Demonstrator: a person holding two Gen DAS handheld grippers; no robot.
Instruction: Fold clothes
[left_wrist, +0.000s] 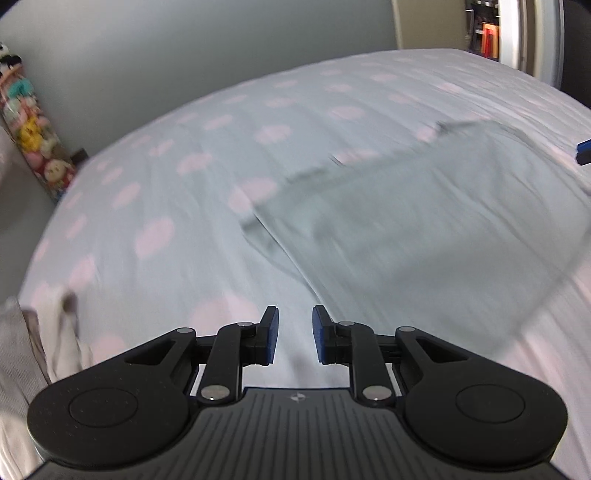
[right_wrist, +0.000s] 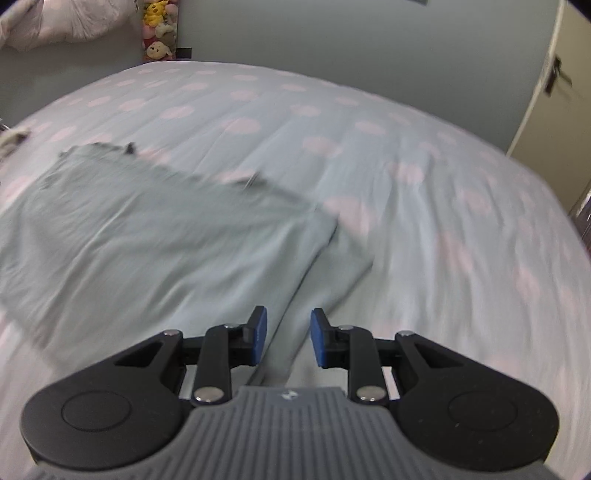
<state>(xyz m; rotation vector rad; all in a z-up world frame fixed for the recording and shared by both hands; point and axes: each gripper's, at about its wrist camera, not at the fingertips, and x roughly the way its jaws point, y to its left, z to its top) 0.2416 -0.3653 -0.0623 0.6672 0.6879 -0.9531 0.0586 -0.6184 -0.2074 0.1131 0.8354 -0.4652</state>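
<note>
The left gripper (left_wrist: 294, 334) has its jaws apart with nothing between them, above bare dotted bedsheet (left_wrist: 166, 184); the right gripper (right_wrist: 284, 338) is likewise parted and empty, over the grey-green garment's (right_wrist: 147, 240) lower right flap. The garment (left_wrist: 424, 229) lies flat mid-bed, seemingly folded, though motion blur smears its edges. Open sheet surrounds it, reaching the wall (right_wrist: 332, 37) and a plush-toy hanger (left_wrist: 33, 133) at the bed's far corner.

No readable text, label or number on anything here.
</note>
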